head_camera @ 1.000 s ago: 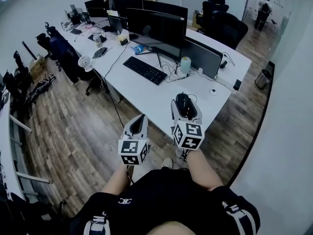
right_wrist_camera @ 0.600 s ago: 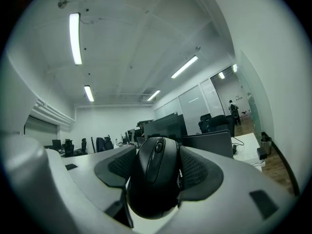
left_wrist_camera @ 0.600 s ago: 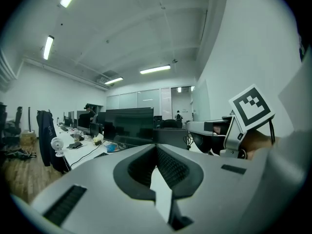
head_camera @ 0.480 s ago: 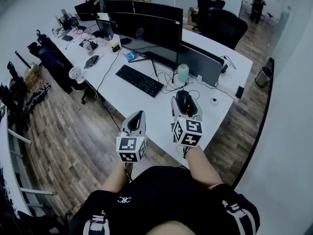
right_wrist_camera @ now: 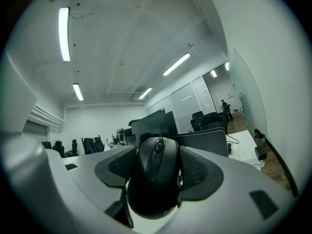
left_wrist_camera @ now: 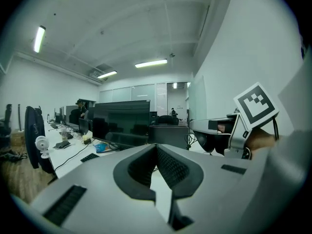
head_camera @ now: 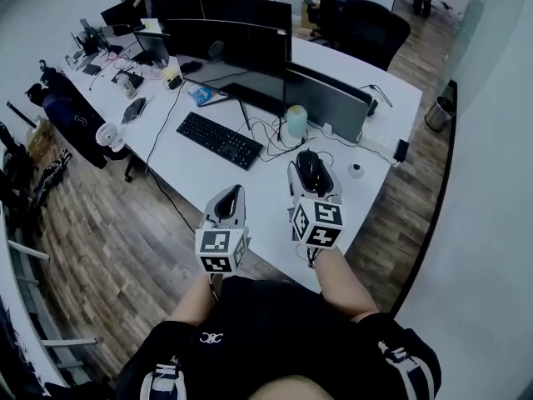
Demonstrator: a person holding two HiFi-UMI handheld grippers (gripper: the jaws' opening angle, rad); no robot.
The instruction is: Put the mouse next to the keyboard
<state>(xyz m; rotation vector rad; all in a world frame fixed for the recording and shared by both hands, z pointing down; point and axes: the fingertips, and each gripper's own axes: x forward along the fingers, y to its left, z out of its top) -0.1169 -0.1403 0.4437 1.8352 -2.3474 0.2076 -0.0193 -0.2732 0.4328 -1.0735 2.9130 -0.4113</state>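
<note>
A black mouse (head_camera: 311, 170) (right_wrist_camera: 157, 174) sits between the jaws of my right gripper (head_camera: 313, 177), which is shut on it and held above the near part of the white desk (head_camera: 250, 192). The black keyboard (head_camera: 219, 139) lies on that desk to the left of the mouse, in front of the dark monitors (head_camera: 229, 50). My left gripper (head_camera: 230, 207) hangs lower and left, over the desk's front edge, its jaws closed together on nothing (left_wrist_camera: 155, 167).
A pale cylinder (head_camera: 296, 123) and tangled cables (head_camera: 271, 133) lie right of the keyboard. A small white puck (head_camera: 356, 170) and a black adapter (head_camera: 401, 150) rest near the desk's right end. Office chairs (head_camera: 75, 115) stand left; wood floor (head_camera: 125, 248) lies below.
The whole view has shifted so the desk, keyboard and monitors sit slightly lower and nearer. Both grippers keep their pose, the right one still holding the mouse.
</note>
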